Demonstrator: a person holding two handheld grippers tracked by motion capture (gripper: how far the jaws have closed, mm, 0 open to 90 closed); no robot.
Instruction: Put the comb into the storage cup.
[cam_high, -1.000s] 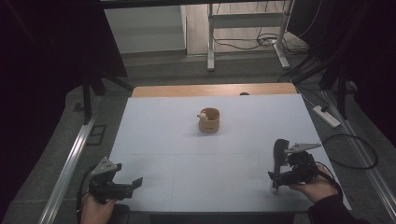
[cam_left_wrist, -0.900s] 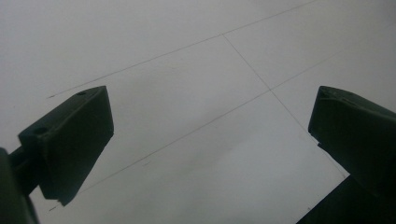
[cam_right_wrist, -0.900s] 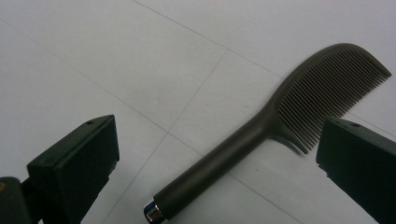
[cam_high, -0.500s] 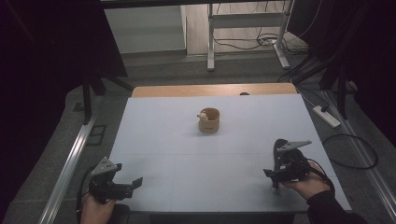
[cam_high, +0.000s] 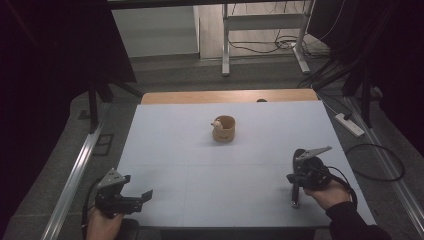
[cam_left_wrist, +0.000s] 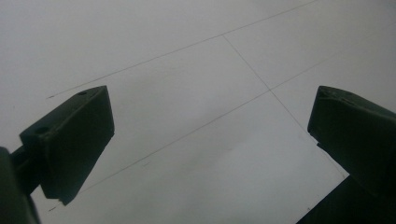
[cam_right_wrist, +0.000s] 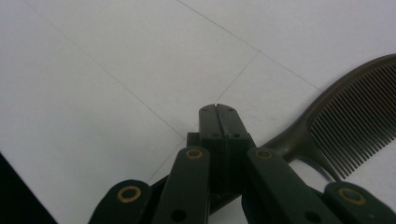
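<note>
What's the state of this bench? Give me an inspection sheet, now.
Surface: white table, thin grid lines.
Job's things: comb lying by the right gripper, handle running under its jaws; wooden cup mid-table.
Clutter: nothing seen.
Grippers: left gripper open over the table; right gripper has just been closing, tips now meeting; grip on comb unclear.
Cables: loop on the floor at right, by a power strip; more on the far floor.
Surroundings: metal stand beyond the table; dark drapes on both sides.
</note>
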